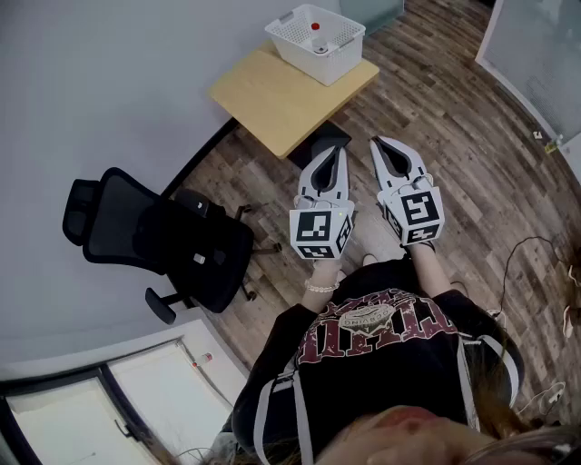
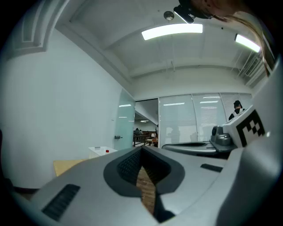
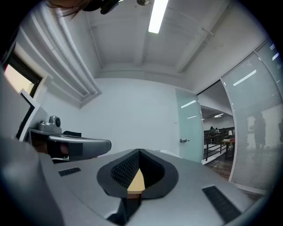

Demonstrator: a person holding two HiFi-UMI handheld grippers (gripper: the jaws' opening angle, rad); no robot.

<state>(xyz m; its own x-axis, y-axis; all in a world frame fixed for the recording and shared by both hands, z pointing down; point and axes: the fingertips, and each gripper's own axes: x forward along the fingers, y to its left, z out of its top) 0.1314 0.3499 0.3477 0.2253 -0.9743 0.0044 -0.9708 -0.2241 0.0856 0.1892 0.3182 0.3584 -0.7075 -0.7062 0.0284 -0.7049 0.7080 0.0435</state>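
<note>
I hold both grippers side by side at chest height, pointed towards a small wooden table. My left gripper is shut with nothing in it; in its own view the jaws meet at the tip. The right gripper is also shut and empty. A white perforated basket stands on the table's far corner, with a small red-topped item inside. The basket shows low on the left in the left gripper view. Neither gripper touches the table.
A black office chair stands to the left against the white wall. A dark cable lies on the wood floor to the right. A glass partition and door stand beyond the table.
</note>
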